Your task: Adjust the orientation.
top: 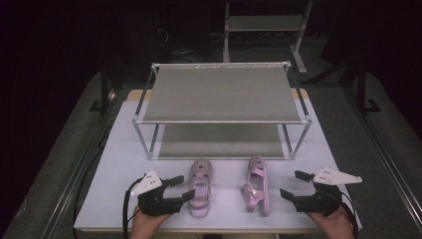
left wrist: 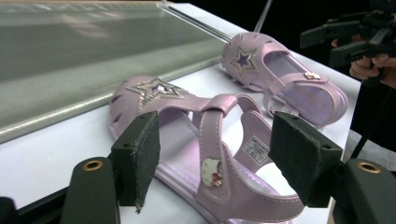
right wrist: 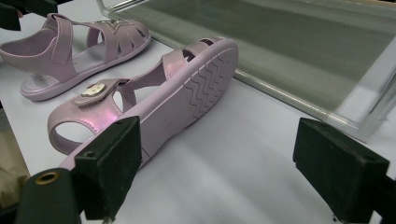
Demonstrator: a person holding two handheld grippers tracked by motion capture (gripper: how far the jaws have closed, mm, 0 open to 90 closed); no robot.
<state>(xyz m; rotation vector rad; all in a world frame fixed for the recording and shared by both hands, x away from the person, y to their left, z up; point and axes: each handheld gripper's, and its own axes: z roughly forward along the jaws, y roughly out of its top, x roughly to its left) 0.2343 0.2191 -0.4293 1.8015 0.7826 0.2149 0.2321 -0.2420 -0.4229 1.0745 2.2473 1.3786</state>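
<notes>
Two pink sandals lie on the white bench (top: 124, 164) just in front of a two-tier metal shoe rack (top: 221, 107), toes pointing toward the rack. The left sandal (top: 200, 186) sits flat on its sole, its star-decorated toe near the rack's lower shelf and its heel toward the person. The right sandal (top: 257, 185) is tipped on its side, so that in the right gripper view its ribbed sole (right wrist: 187, 100) faces the camera. The two sandals lie apart, with a strip of bare bench between them. The left tongs (top: 179, 188) are held low at the left sandal's outer side, near its heel; in the left gripper view the ankle strap and heel of that sandal (left wrist: 219, 154) sit between the two black pads (left wrist: 142, 156), which stand wide of it on both sides and, as far as the angle lets me judge, do not press on it, so nothing is gripped. The right tongs (top: 293, 185) hover to the right of the right sandal, jaws spread wide and empty; in their own view one pad (right wrist: 112, 163) is close beside the sandal's heel end while the other stands over bare bench. A hand (top: 144, 224) holds each tool from the near edge of the bench.
</notes>
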